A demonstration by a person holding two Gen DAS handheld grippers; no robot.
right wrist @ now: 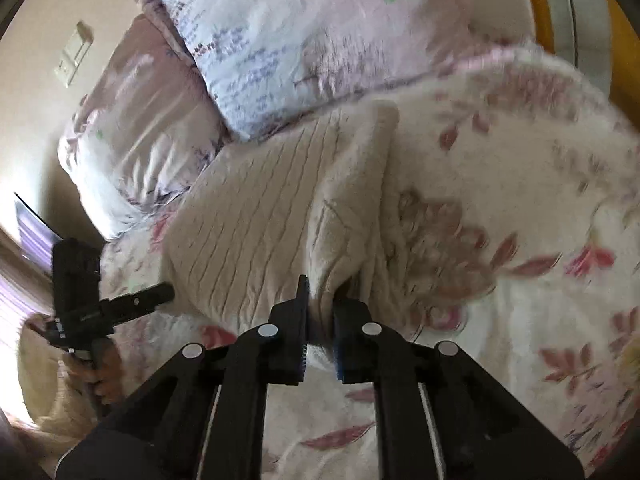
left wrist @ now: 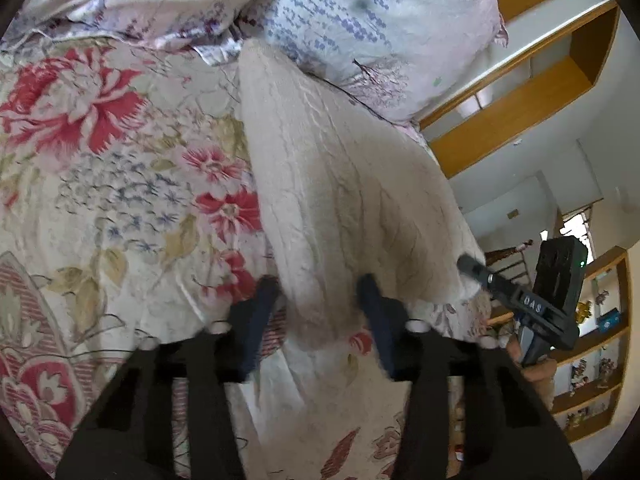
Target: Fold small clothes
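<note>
A cream knitted garment point(left wrist: 344, 184) lies stretched across the floral bedspread point(left wrist: 120, 184), its far end near the pillows. My left gripper point(left wrist: 320, 296) stands open, its jaws on either side of the garment's near corner, a fold of cloth between them. My right gripper point(right wrist: 322, 304) is shut on the garment's point(right wrist: 272, 216) other near corner, cloth pinched between its pads. Each gripper shows in the other's view: the right one point(left wrist: 476, 270) at the cloth's right corner, the left one point(right wrist: 160, 294) at the cloth's left corner.
Two pale patterned pillows point(left wrist: 360, 20) point(right wrist: 280, 32) lie at the head of the bed. Wooden shelving point(left wrist: 520, 96) and a cluttered shelf unit point(left wrist: 592, 352) stand beyond the bed's right side. A wall switch plate point(right wrist: 74, 54) is on the left wall.
</note>
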